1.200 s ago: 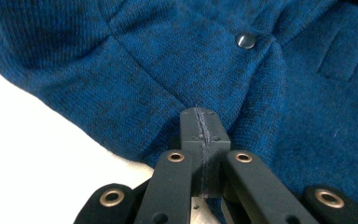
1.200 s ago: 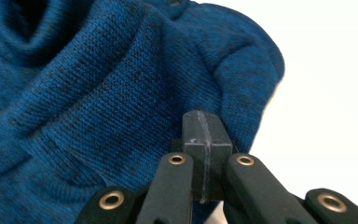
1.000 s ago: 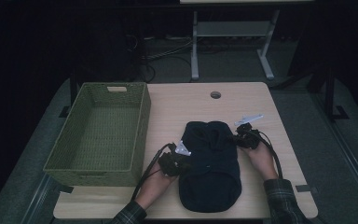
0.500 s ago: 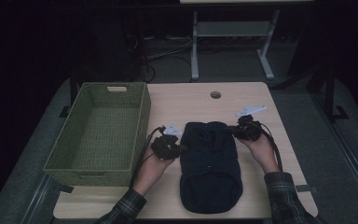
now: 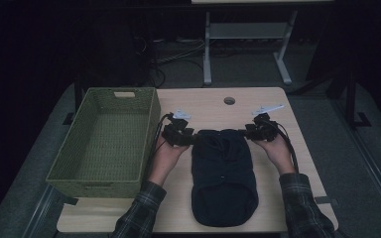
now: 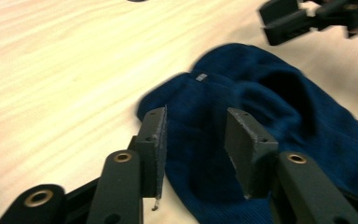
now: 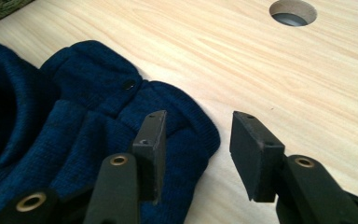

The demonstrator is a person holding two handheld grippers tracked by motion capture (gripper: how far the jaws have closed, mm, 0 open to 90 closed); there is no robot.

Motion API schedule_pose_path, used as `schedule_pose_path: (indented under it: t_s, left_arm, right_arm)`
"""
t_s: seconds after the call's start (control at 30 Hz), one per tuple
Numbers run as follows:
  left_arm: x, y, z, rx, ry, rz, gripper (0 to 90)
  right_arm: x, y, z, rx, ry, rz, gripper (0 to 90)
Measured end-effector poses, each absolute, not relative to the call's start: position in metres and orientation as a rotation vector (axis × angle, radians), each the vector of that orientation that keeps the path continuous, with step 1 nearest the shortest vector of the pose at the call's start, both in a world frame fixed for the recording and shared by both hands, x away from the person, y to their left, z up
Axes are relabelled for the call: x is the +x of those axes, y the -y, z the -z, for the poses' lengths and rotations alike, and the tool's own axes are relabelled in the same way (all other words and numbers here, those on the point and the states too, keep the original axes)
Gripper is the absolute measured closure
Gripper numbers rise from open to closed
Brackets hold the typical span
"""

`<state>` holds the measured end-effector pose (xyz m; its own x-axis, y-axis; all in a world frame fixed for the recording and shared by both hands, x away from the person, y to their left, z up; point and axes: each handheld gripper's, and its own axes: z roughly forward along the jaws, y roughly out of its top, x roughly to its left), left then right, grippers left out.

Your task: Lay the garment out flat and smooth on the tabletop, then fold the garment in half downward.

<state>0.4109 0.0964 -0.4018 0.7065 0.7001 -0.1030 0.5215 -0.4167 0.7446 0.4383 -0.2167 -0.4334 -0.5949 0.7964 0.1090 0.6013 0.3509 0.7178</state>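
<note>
A folded dark blue knit garment (image 5: 223, 176) lies on the wooden table (image 5: 203, 106), its far end toward the back. My left gripper (image 5: 186, 137) is open at the garment's far left corner; in the left gripper view its jaws straddle the blue fabric (image 6: 242, 107) without closing on it. My right gripper (image 5: 248, 132) is open at the far right corner, where the knit edge (image 7: 121, 107) lies under and beside its left jaw. The other gripper (image 6: 303, 18) shows at the top right of the left gripper view.
A green woven basket (image 5: 106, 139) stands empty on the table's left side. A round cable hole (image 5: 229, 100) sits near the back edge, also seen as the hole (image 7: 292, 11) in the right gripper view. A white metal frame (image 5: 243, 34) stands on the floor behind.
Both grippers have moved away from me along the garment's sides to its far corners. The garment now lies flatter and longer.
</note>
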Motion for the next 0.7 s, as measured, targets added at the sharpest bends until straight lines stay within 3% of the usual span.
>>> schedule_pose_path:
  t_s: [0.27,0.7]
  left_arm:
    - [0.445,-0.089,0.411,2.13,-0.935,-0.32,42.6]
    - [0.474,-0.084,0.448,2.115,-1.009,-0.249,35.5]
  right_arm:
    - [0.444,0.218,0.439,1.265,-2.346,-1.078,49.2]
    - [0.448,0.216,0.444,1.297,-2.326,-1.076,43.7]
